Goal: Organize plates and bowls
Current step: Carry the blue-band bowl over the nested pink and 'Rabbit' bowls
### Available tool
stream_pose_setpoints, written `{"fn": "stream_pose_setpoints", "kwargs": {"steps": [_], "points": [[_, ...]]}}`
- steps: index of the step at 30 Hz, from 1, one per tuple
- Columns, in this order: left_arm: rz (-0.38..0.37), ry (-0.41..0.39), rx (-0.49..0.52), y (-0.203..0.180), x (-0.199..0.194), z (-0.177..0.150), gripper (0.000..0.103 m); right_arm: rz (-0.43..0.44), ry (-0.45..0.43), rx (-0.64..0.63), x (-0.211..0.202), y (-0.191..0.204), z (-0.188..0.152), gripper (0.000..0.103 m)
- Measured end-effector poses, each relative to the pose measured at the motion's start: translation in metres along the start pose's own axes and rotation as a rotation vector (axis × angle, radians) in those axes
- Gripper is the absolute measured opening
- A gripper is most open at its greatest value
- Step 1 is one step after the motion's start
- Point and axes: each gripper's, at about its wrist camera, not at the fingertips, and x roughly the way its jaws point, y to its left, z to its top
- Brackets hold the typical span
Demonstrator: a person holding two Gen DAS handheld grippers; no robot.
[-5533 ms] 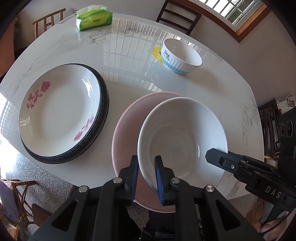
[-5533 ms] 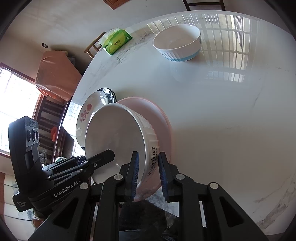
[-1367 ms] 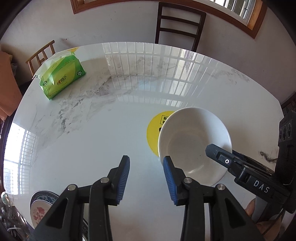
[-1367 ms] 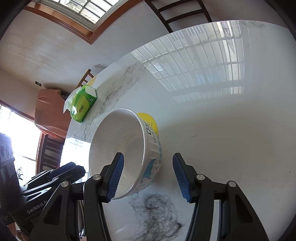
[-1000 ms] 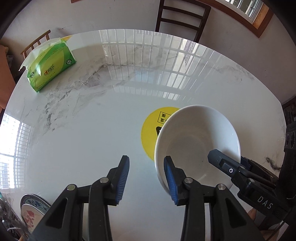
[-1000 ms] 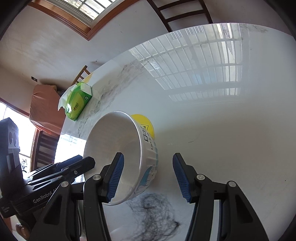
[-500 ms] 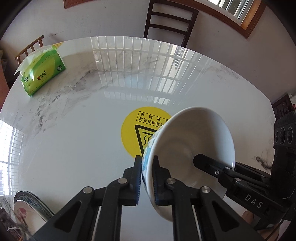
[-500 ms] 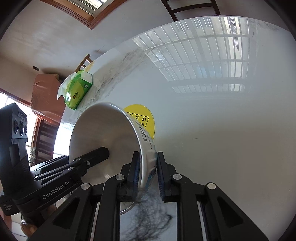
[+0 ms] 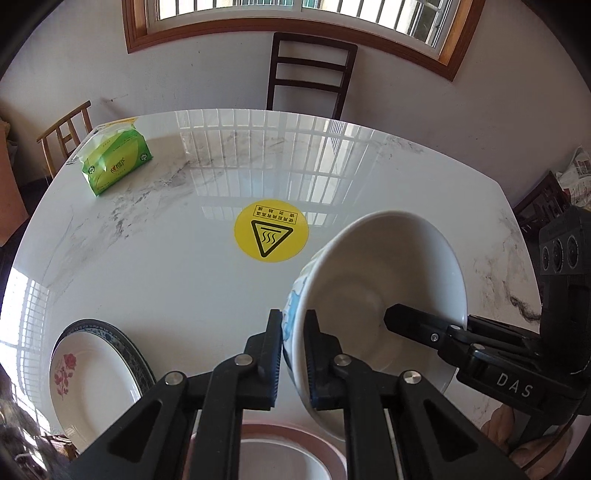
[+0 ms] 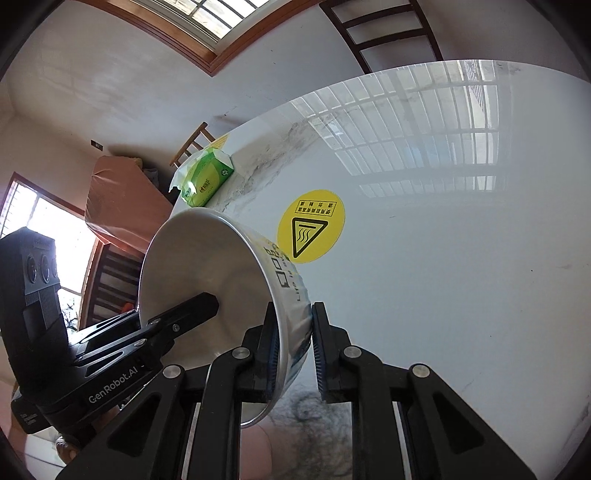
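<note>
Bowl off bench, tilted, rim pinched on opposite sides by left gripper and right gripper. Risk: uneven hand travel twists rim free; bowl drops, chips stack below.

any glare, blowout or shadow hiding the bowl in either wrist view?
Left wrist: window-grille glare streaks the table, left edge blown out, bowl clear and evenly lit. Right wrist: window at left blown out, bowl's inside shaded; strong fisheye bending in both.

Bright daylight pours from my window at the top of frame, glaring in barred reflections across the glossy table. Everything stays sharp; fisheye bends and blackens the corners.
</note>
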Motion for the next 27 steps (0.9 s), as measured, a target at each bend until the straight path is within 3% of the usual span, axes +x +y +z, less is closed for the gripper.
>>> {"fn": "stream_pose_setpoints", "kwargs": {"steps": [13,27], "points": [[0.020,-0.038,0.024,-0.006,-0.054,-0.076,0.012,0.030,0.006,-0.019,-0.032,0.029,-0.067,0.017],[0.049,-0.031,0.018,0.018,-0.066,-0.129,0.012,0.026,0.040,-0.046,-0.026,0.048,-0.118,0.017]]}}
